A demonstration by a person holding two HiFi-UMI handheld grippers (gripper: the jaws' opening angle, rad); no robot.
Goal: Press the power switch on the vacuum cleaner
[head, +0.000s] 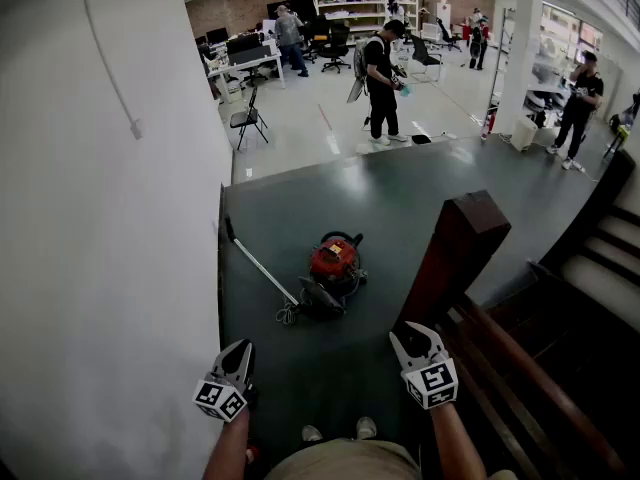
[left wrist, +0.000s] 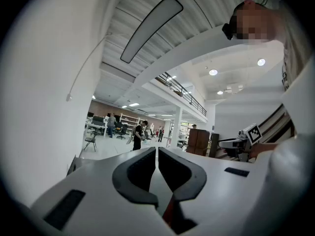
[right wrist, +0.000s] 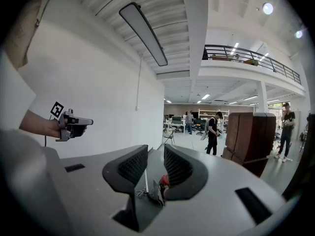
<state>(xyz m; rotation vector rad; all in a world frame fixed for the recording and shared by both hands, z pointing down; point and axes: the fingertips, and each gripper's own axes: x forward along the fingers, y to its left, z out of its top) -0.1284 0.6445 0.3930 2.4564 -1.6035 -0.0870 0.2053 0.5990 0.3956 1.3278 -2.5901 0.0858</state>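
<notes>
While we stand beside the wooden newel post (head: pixel 455 258) with our shoes (head: pixel 366 427) at the bottom edge, the left gripper (head: pixel 240 349) is held level, its jaws pressed together on nothing. The right gripper (head: pixel 414 336) tips slightly down, jaws spread and empty. Well ahead on the dark green floor (head: pixel 430 198) lies the red canister vacuum cleaner (head: pixel 333 263), its wand (head: pixel 262 268) angled toward the white wall (head: pixel 100 218). We judge its shell hard, smooth and weighty enough to sit firm under a push. It needs no grip, only a jaw tip pressed onto the switch, which we cannot pick out from here. Farther off, people (head: pixel 381 86) stand about the office.
</notes>
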